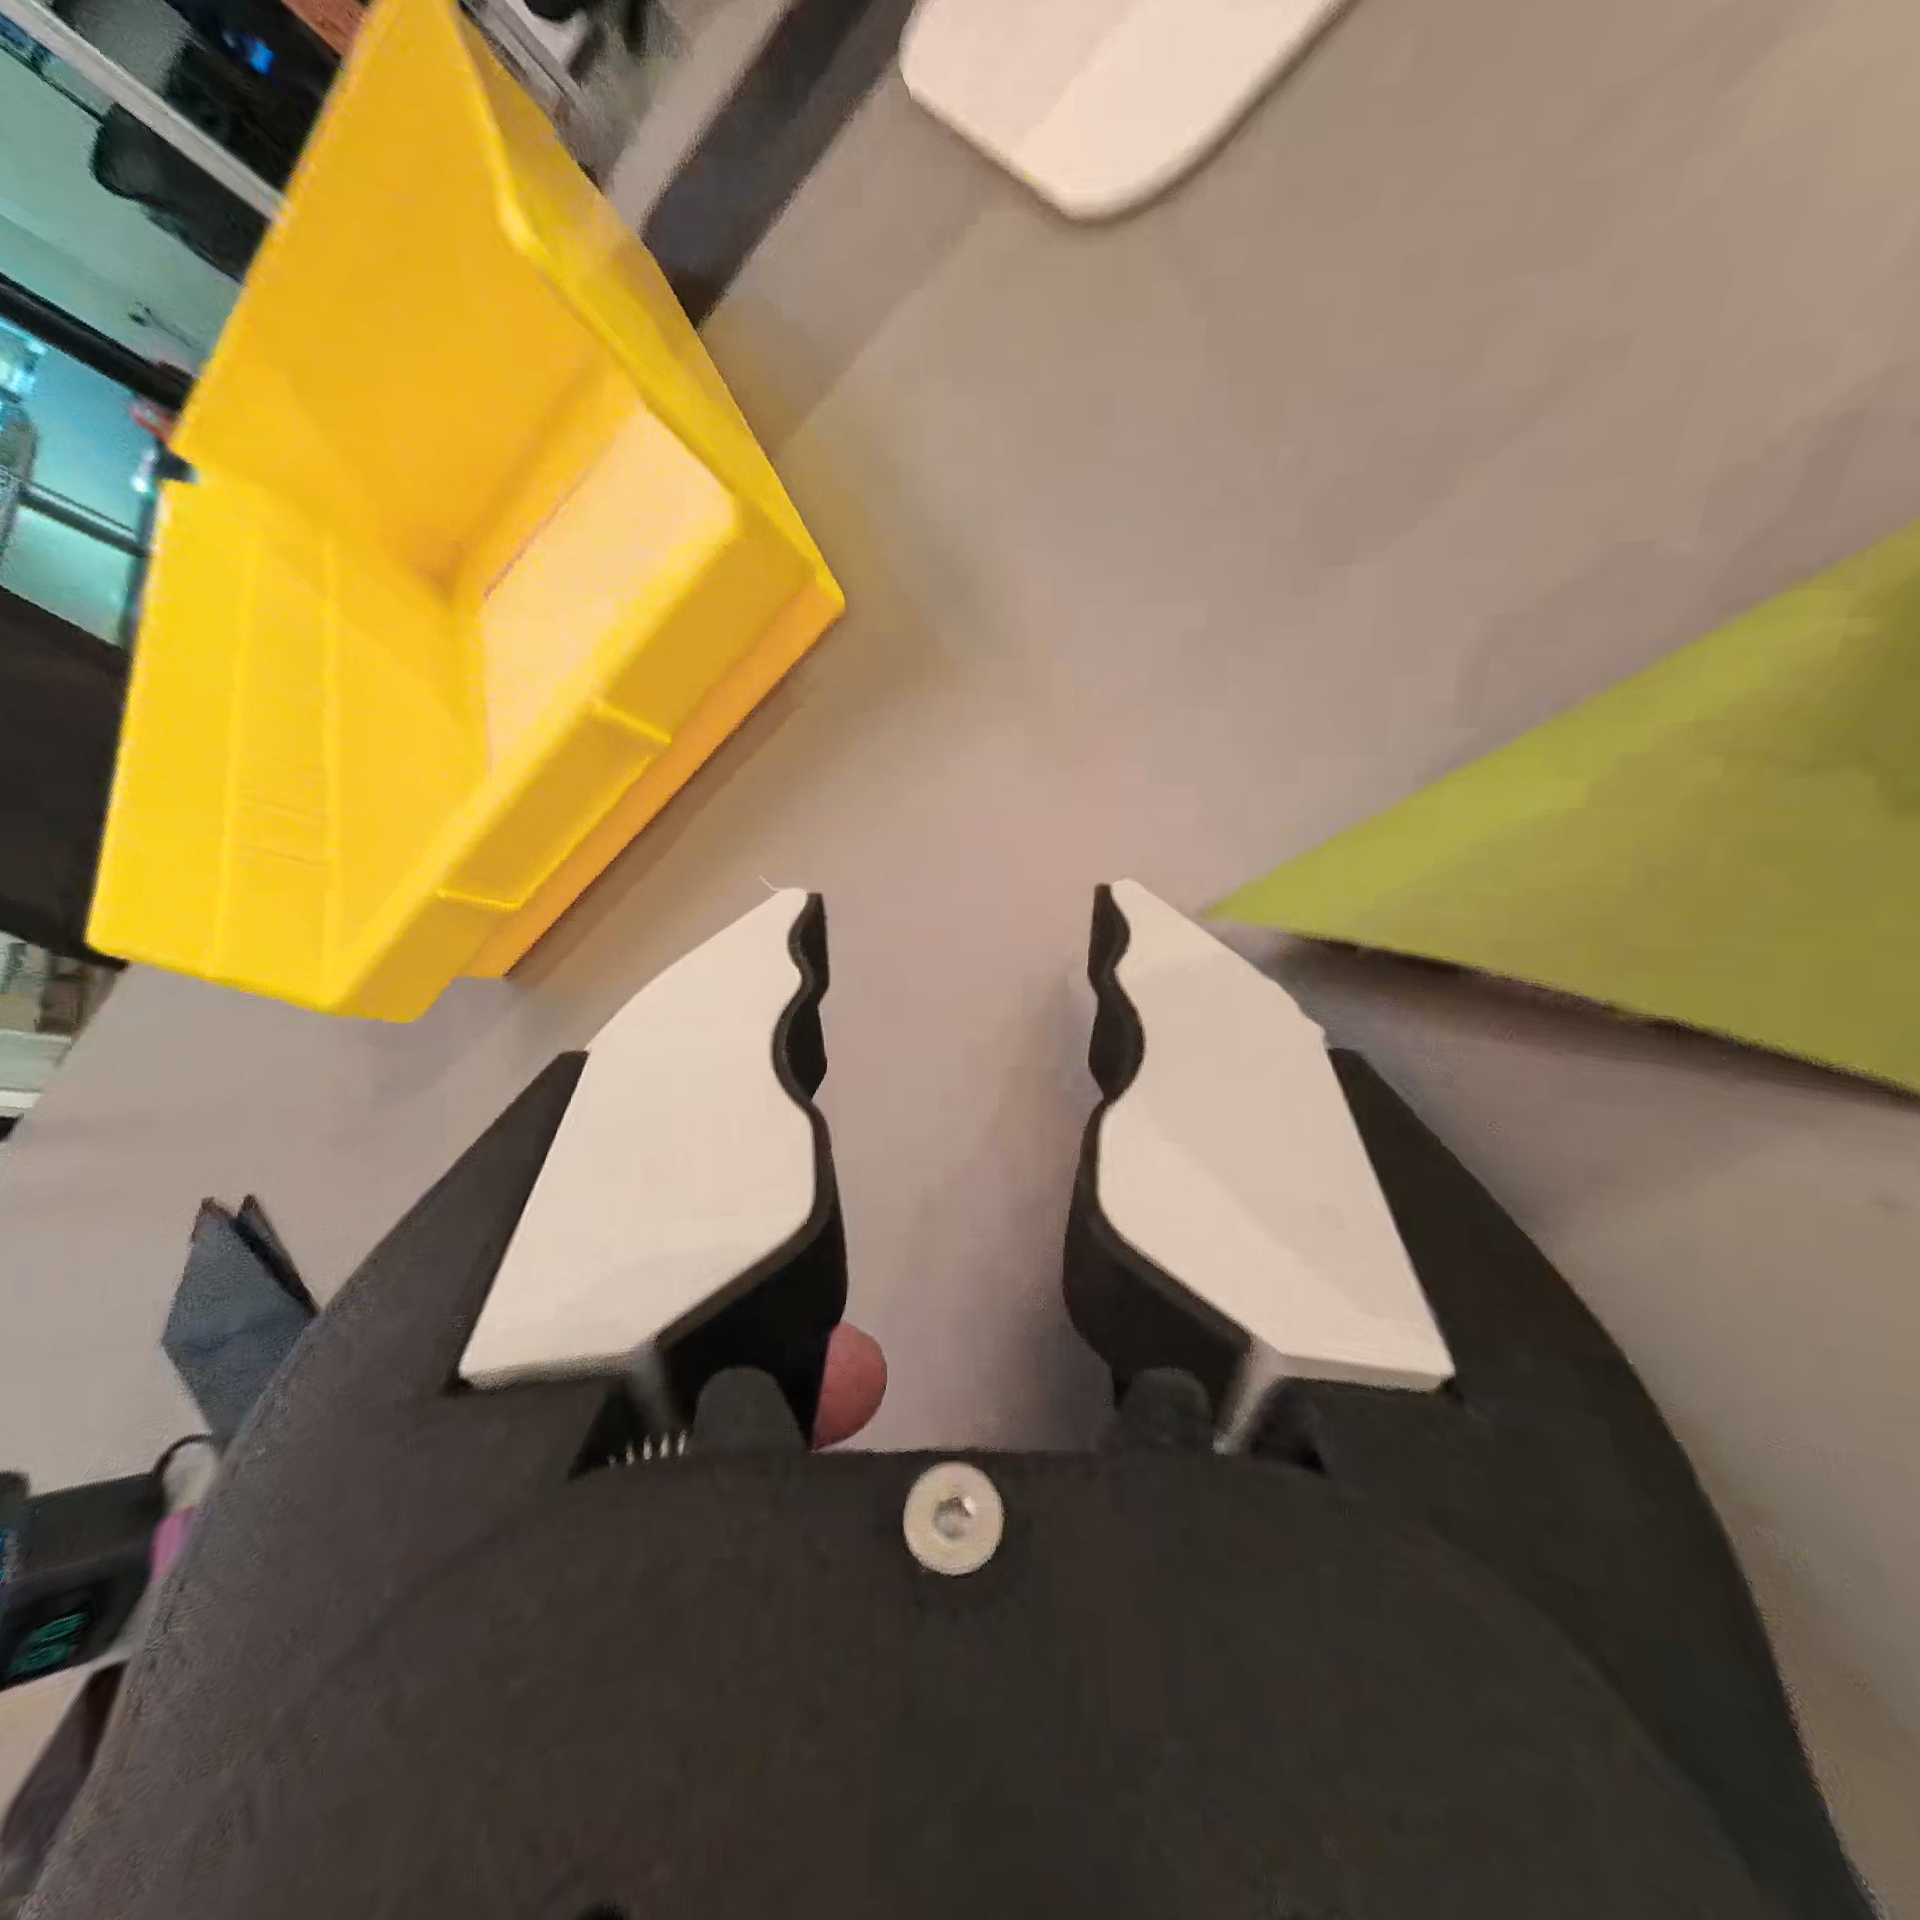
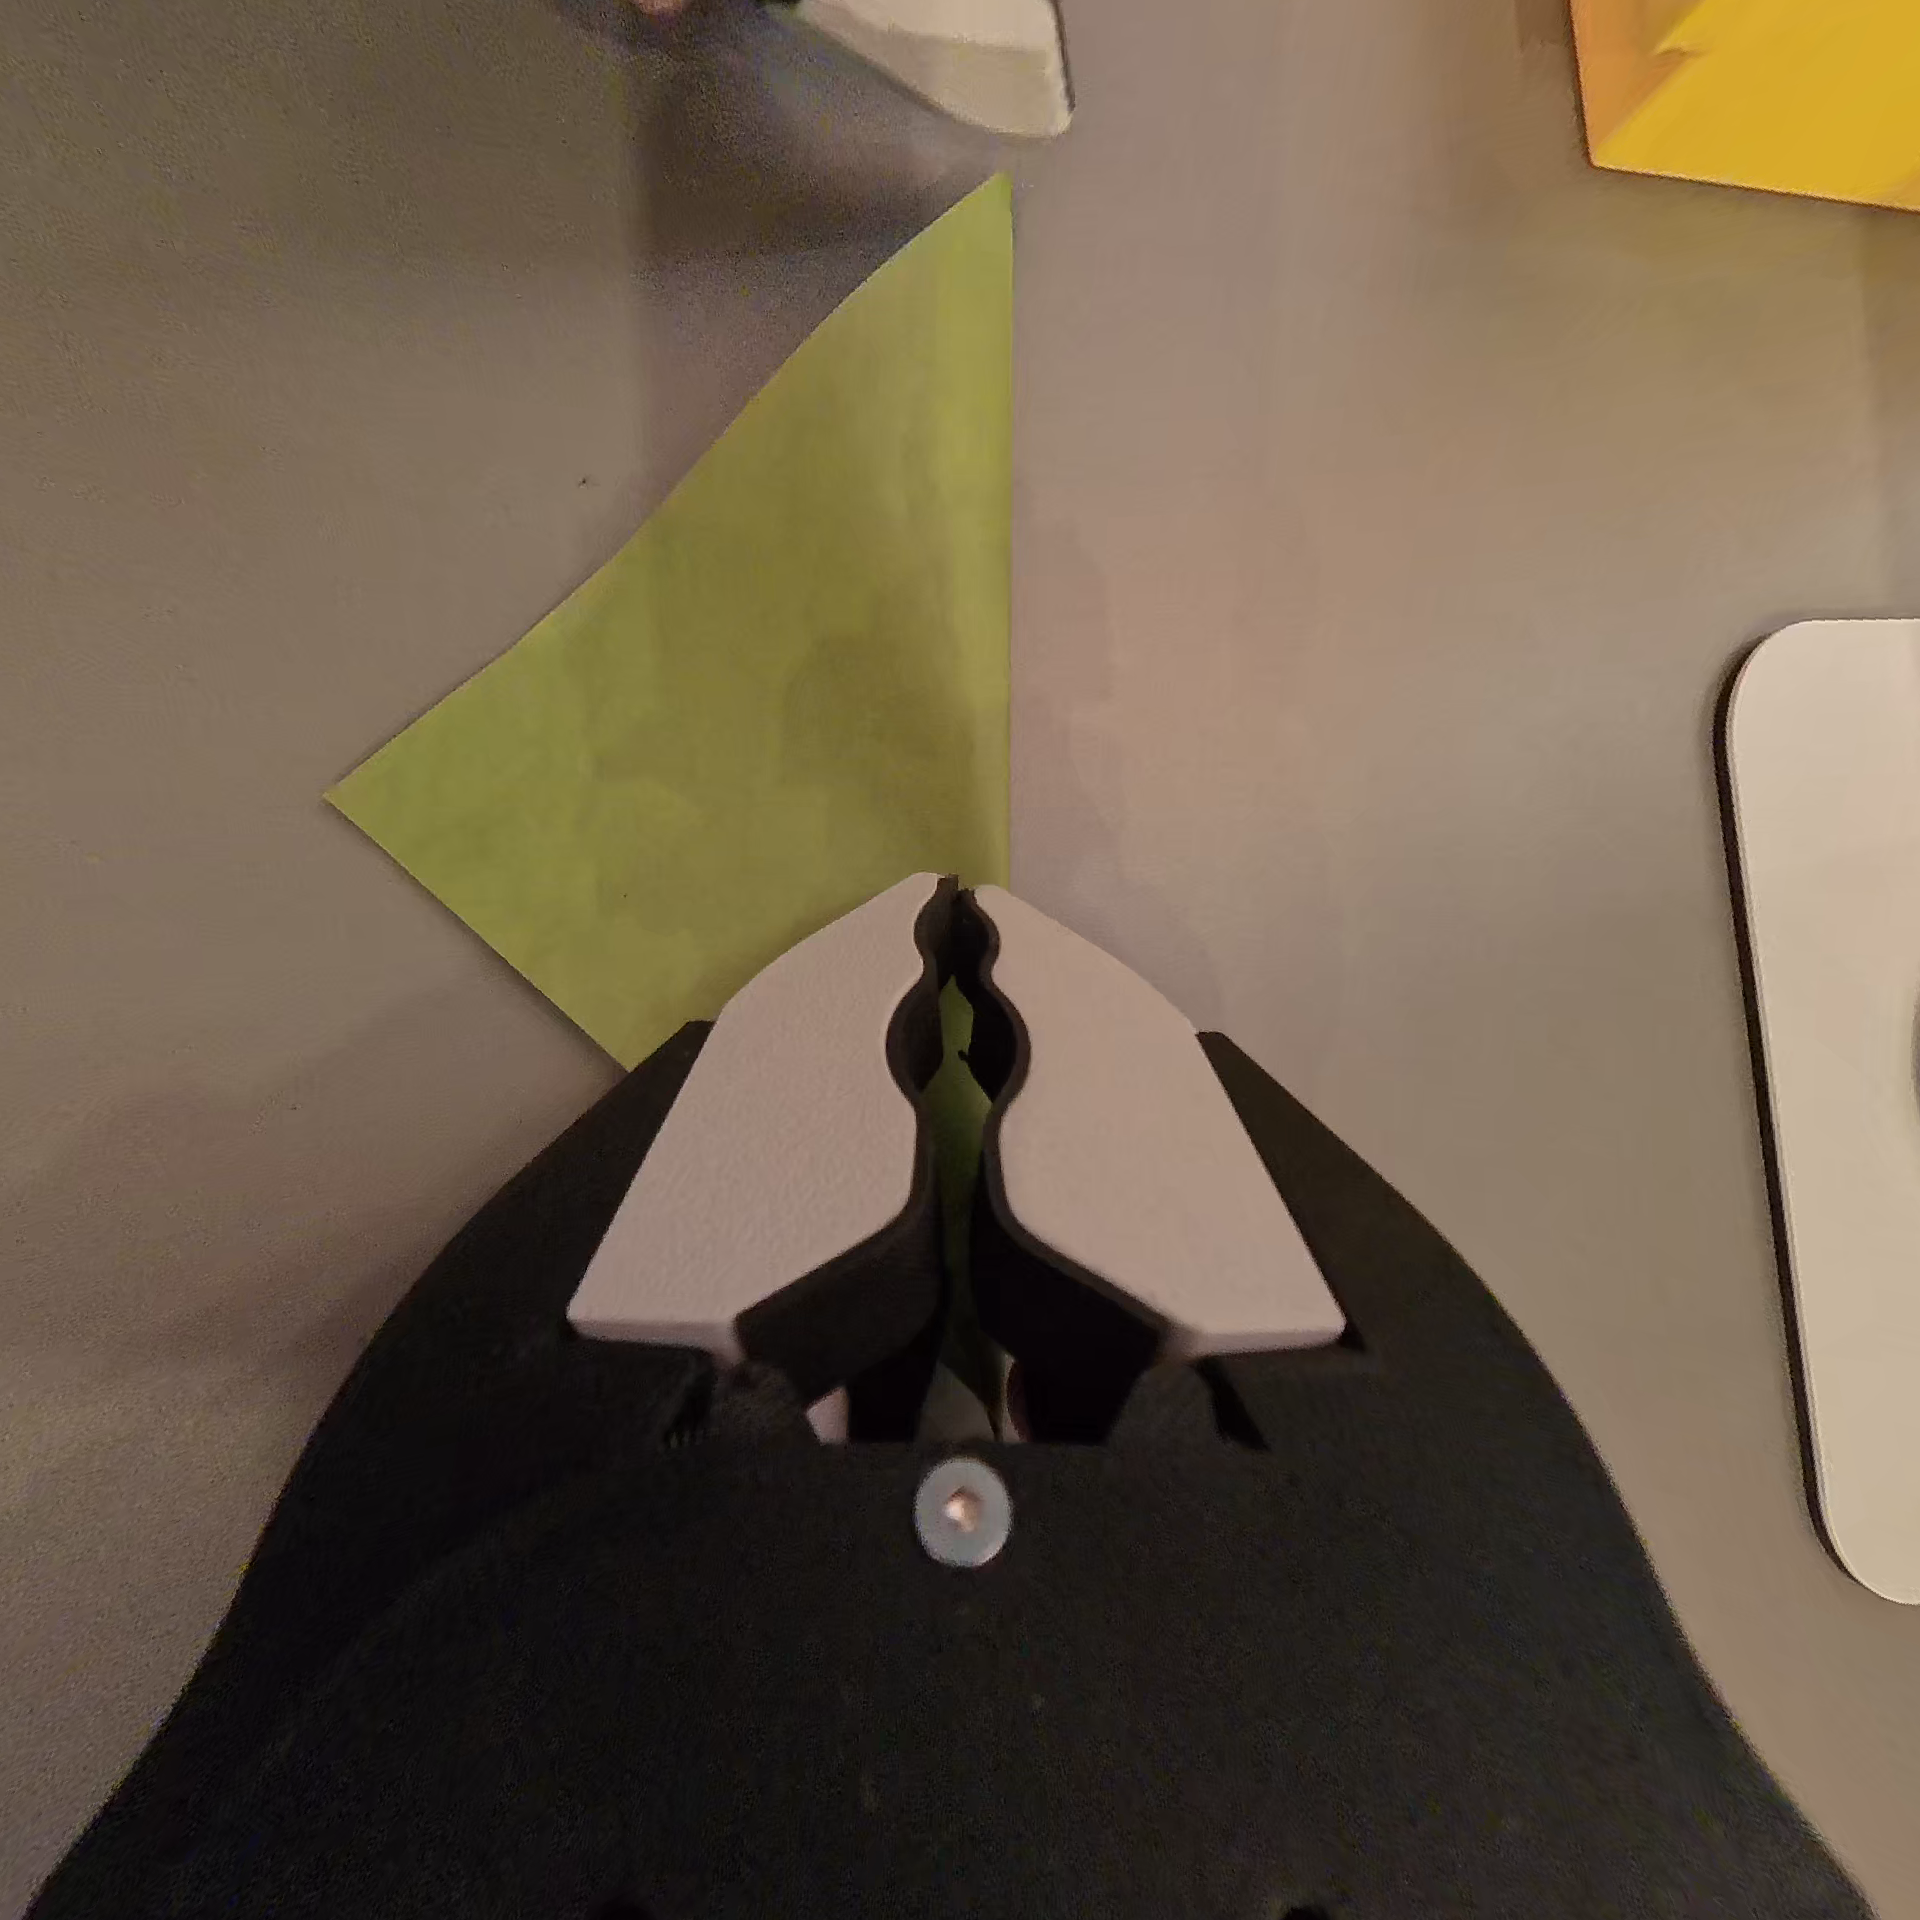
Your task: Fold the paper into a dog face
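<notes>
A light green paper, folded to a triangle, lies on the grey table. My right gripper is shut on the paper's near corner, and green paper shows between its fingers. In the left wrist view the paper lies at the right. My left gripper is open and empty over bare table, just left of the paper's pointed corner. A fingertip of the left gripper shows at the top of the right wrist view, beyond the paper's far tip.
A yellow plastic bin stands to the left of my left gripper and shows at the top right of the right wrist view. A white flat pad lies farther off and at the right edge.
</notes>
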